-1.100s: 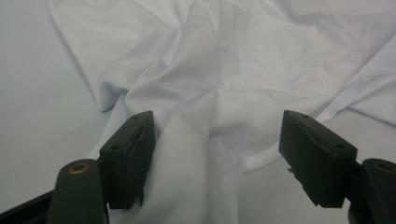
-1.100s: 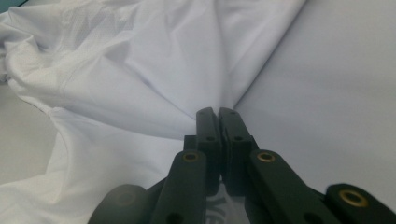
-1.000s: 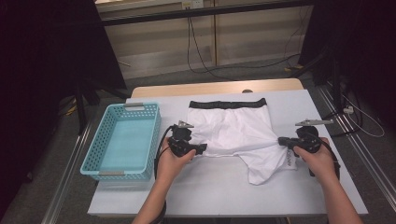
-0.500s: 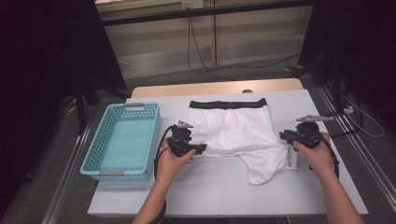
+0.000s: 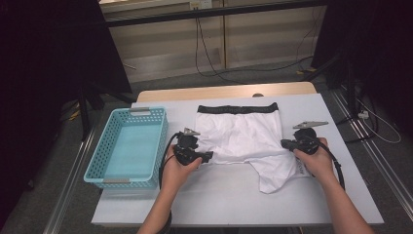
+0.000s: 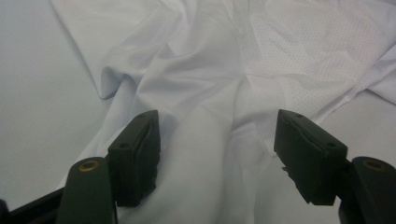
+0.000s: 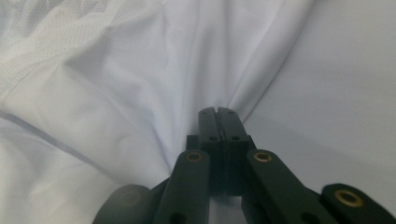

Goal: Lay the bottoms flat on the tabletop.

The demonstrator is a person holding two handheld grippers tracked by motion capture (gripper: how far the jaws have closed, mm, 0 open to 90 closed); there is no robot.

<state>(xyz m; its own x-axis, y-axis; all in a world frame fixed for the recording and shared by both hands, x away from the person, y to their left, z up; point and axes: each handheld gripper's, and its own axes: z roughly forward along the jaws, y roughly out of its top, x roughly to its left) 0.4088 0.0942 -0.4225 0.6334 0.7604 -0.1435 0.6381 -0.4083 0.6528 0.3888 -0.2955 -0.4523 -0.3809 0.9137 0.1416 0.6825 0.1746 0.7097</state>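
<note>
One white shorts (image 5: 242, 137), two claws (image 5: 210, 156), one basket (image 5: 127, 147)

no readable text, labels (or signs)

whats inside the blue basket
The blue basket holds nothing visible; its bare turquoise floor shows. The strip just behind its near wall is hidden from the high view.

Right claw (image 5: 286, 144) moved inward along shorts (image 5: 243, 136) edge, jaws closed, pinching fabric; left claw (image 5: 207, 156) jaws narrowing slightly
</note>
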